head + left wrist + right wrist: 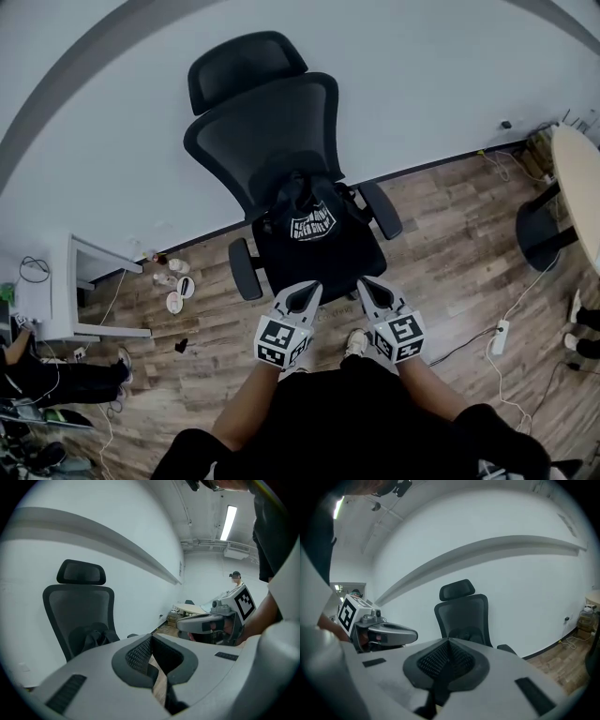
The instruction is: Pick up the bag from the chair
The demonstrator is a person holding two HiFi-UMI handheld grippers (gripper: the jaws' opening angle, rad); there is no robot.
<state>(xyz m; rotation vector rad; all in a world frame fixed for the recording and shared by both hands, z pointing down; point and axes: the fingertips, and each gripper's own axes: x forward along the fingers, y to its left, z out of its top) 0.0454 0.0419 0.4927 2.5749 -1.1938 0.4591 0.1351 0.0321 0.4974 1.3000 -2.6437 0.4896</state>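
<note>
A black bag with white print sits on the seat of a black mesh office chair, leaning against its backrest. In the head view my left gripper and right gripper hover side by side just short of the seat's front edge, both shut and empty. The left gripper view shows the chair with the bag ahead to the left, beyond the shut left gripper. In the right gripper view the chair stands straight ahead, the bag partly hidden behind the shut right gripper.
The chair stands against a white wall on a wood floor. A white desk with cables is at the left, small items lie on the floor near it. A round table and a second black chair are at the right. A power strip lies on the floor.
</note>
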